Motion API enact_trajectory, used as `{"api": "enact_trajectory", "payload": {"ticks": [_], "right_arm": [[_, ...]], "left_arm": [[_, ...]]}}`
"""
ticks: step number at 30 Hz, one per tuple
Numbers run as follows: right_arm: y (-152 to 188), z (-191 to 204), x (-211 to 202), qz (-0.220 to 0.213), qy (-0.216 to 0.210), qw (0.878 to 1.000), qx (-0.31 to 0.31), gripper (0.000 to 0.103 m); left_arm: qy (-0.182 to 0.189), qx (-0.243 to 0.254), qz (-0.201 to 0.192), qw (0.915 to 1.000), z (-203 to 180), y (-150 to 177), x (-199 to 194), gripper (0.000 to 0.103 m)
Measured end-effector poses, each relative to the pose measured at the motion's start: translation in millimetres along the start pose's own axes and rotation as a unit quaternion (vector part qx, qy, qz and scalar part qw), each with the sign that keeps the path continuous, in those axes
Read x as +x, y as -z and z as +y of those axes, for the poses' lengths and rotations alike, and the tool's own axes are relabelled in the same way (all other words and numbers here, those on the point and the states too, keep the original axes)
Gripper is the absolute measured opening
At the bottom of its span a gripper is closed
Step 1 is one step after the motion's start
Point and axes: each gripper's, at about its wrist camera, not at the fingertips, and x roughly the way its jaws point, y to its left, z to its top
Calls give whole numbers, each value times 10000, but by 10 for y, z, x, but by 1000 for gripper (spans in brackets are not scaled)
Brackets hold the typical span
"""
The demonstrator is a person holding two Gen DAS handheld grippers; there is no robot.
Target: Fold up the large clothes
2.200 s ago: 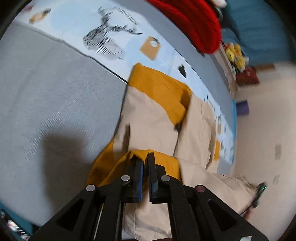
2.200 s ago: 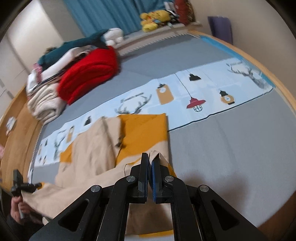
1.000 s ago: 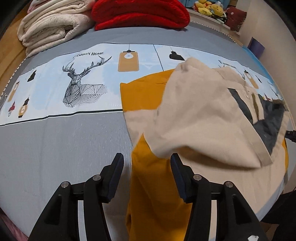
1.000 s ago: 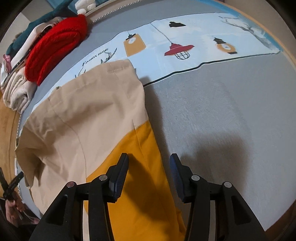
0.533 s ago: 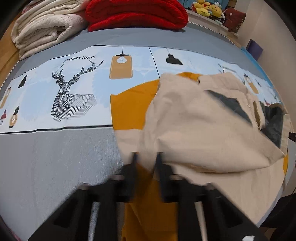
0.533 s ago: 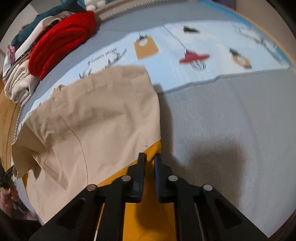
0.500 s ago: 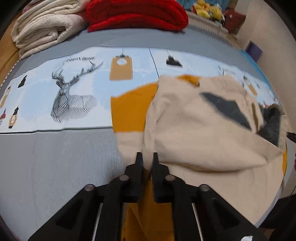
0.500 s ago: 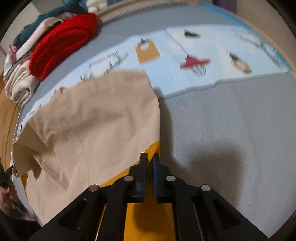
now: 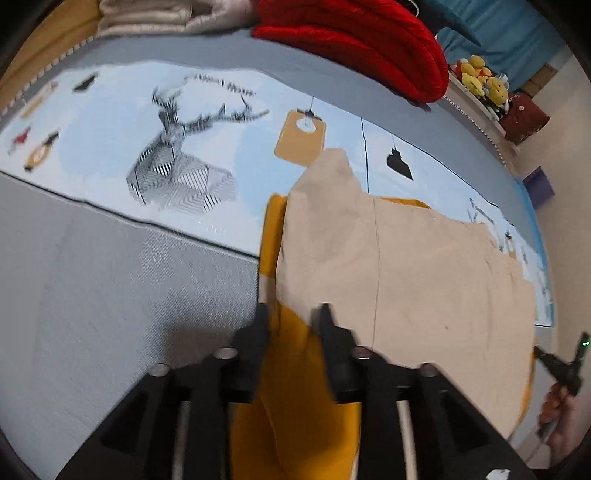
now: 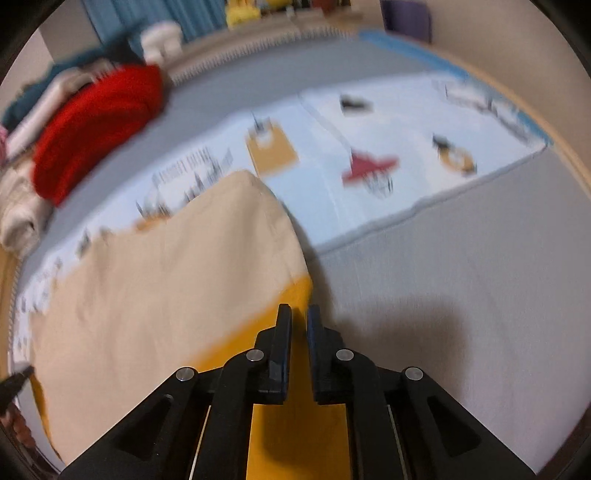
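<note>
A large beige and mustard-yellow garment [image 9: 406, 266] lies folded over on the grey bed cover, beige layer on top, yellow showing at its near and left edges. It also shows in the right wrist view [image 10: 155, 295]. My left gripper [image 9: 290, 314] is open, its fingers either side of the yellow near-left edge of the garment. My right gripper [image 10: 298, 317] has its jaws a narrow gap apart over the yellow near-right corner [image 10: 295, 295]; this view is blurred and I see no cloth between the pads.
A light-blue printed runner [image 9: 184, 147] with a deer and lamps crosses the grey bed [image 9: 92, 295]. A red blanket [image 9: 354, 40] and folded beige bedding [image 9: 155, 14] are stacked at the far side. Yellow plush toys [image 9: 480, 81] sit beyond.
Both grippers were shut on the garment's near corners half a second ago. The left has since opened wide. The right jaws have parted slightly. The beige layer now lies flatter over the yellow.
</note>
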Motion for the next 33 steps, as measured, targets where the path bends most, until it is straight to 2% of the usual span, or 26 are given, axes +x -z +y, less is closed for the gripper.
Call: {"api": "enact_trajectory", "payload": {"ticks": [2,4,5,6,7,9,11,12,13,15,17,19,21,22,24,26,28,29,31,33], "right_arm": [[55,-10,78,268,94,9994,-219,23],[150,-33,114,501,177,9977,-413,37],[172,-65,131,570,206,9970,-475,37],[191,-79,126,586,201,9968,-507,37],[199,-92,112,560,171,9969,-521,31],[176,-90,-4,276,137,9981,-530,2],[137,-83,-198,-227,101,9988,-424,2],[99,-84,-358,-624,-20,9976,-292,2],[77,-81,-419,-778,-81,9967,-237,1],[60,-47,-439,-897,-5,9958,-204,1],[77,-23,-276,-639,241,9973,-259,1],[98,-42,-180,-479,353,9979,-245,2],[118,-41,-134,-315,428,9982,-262,2],[132,-51,-157,-305,610,9973,-274,3],[148,-91,-255,-398,642,9968,-279,7],[208,-98,-409,-588,507,9962,-385,8],[272,-38,-475,-665,353,9944,-744,8],[367,36,-471,-541,182,9922,-1109,9],[529,120,-368,-148,53,9868,-1612,9],[775,142,-99,584,422,9749,-2109,9]], "left_arm": [[137,-34,230,9996,27,18,55,36],[99,48,416,9991,21,60,113,36],[65,104,454,9989,6,71,126,28],[59,170,448,9988,-12,69,128,12],[55,265,392,9989,-39,73,106,8],[-47,425,6,9991,-101,61,-18,3],[-94,427,-631,9970,-163,11,-227,3],[-61,370,-784,9962,-168,-2,-285,3],[-86,336,-829,9960,-169,4,-299,3],[-210,338,-639,9972,-157,16,-199,4],[-384,285,-152,9987,-90,59,-12,10],[-482,215,154,9985,-32,109,71,14],[-703,397,-57,9967,-63,147,-82,15],[-748,509,-180,9957,-95,161,-170,15],[-479,789,-380,9950,-191,230,-385,15],[-78,1028,-279,9943,-265,303,-460,18],[319,1418,191,9892,-377,468,-397,23],[326,1577,420,9861,-416,550,-334,24],[99,1814,860,9796,-425,694,-168,26],[-283,1844,1287,9740,-335,826,9,28]]}}
